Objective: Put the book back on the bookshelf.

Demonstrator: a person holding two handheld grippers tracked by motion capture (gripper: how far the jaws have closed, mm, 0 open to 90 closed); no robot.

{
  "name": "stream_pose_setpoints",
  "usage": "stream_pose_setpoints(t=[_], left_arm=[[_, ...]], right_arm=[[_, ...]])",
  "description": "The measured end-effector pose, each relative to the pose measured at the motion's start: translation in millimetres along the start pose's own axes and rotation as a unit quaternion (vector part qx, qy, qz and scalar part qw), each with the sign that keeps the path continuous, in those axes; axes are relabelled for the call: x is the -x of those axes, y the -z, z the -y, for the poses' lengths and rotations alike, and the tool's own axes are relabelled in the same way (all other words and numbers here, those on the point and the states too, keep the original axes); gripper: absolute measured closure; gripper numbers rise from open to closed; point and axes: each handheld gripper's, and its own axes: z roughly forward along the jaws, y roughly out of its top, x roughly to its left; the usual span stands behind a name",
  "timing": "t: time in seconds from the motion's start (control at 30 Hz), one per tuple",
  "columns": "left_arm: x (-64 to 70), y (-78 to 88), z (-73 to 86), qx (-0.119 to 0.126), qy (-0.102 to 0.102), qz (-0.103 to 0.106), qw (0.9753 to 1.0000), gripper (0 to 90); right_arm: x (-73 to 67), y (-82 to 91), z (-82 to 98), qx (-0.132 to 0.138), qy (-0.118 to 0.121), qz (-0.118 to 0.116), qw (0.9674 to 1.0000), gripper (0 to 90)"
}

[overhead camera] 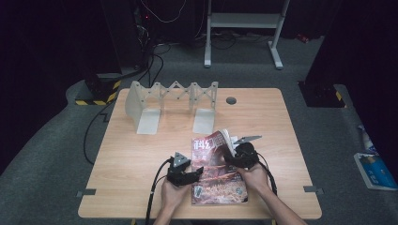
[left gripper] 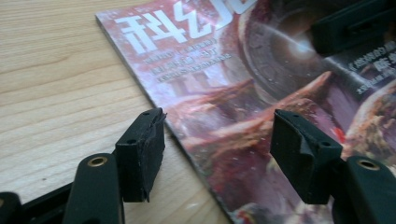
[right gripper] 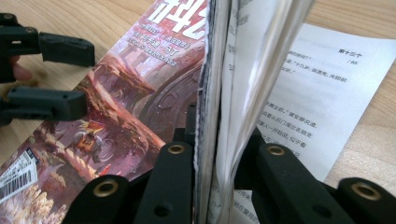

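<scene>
A magazine (overhead camera: 217,180) with a red illustrated cover (left gripper: 224,70) lies on the wooden table (overhead camera: 141,154) near its front edge. My right gripper (overhead camera: 233,151) is shut on the front cover and a sheaf of pages (right gripper: 243,70), lifting them at the right edge so a printed page (right gripper: 317,84) shows beneath. My left gripper (overhead camera: 197,174) stands open at the magazine's left edge. Its jaws straddle the spine, one fingertip (left gripper: 140,154) over bare wood and the other over the cover. The left gripper (right gripper: 51,77) is seen again in the right gripper view, at the far left.
A white folding rack (overhead camera: 171,101) with two upright ends stands at the back of the table. A round cable hole (overhead camera: 231,100) is beside it. Beyond the table stands a white frame (overhead camera: 244,28), with cables on the grey floor.
</scene>
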Motion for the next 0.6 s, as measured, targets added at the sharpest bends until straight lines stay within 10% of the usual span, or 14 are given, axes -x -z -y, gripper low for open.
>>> stream_pose_setpoints(t=[0.23,0.6], left_arm=[[-1.8,-1.6,-5.0,-0.019,-0.029,0.0,0.9994,34.7],[-8.7,-2.6,-9.5,-0.023,0.008,0.025,0.9994,30.2]], right_arm=[[-0.5,3.6,1.2,0.011,0.008,-0.006,0.9999,83.8],[-3.6,10.2,3.1,0.035,0.015,-0.019,0.9991,85.0]])
